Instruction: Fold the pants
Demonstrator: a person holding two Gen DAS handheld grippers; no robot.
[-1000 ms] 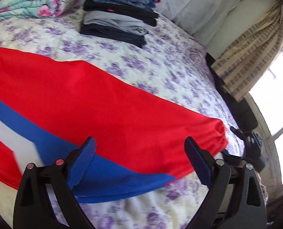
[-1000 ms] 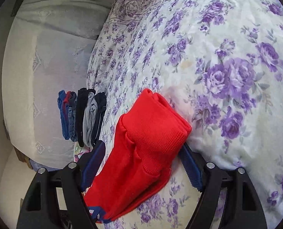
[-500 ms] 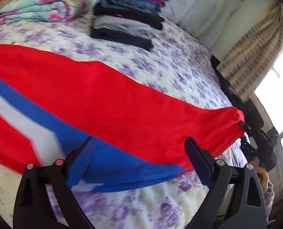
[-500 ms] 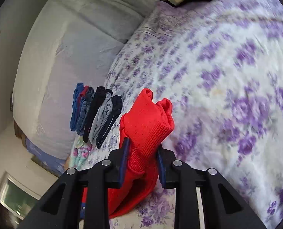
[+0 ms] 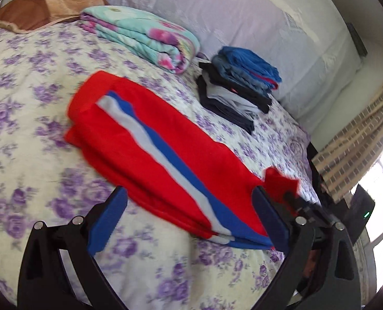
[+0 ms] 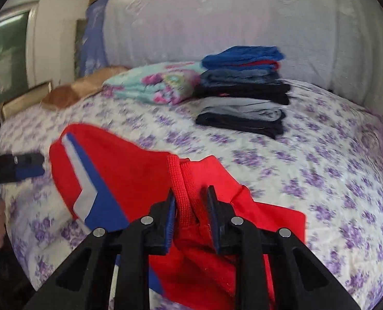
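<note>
Right gripper closing on cuff of red pants; left gripper spread, empty. Pants laid lengthwise, cross-fold pending; stack holds about 5 done

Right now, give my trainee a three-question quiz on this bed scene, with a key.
1. True or false: the right gripper has the ribbed cuff of the red pants between its pads.
2. What lies between the left gripper's wide-apart fingers? A) bare bedspread only B) the red pants with the blue and grey stripe C) the floral blanket
3. Name what sits on the bedspread beside the folded floral blanket.

Key
1. True; the jaws are closing on the cuff.
2. B
3. A stack of folded clothes, dark pieces low, blue on top.
</note>
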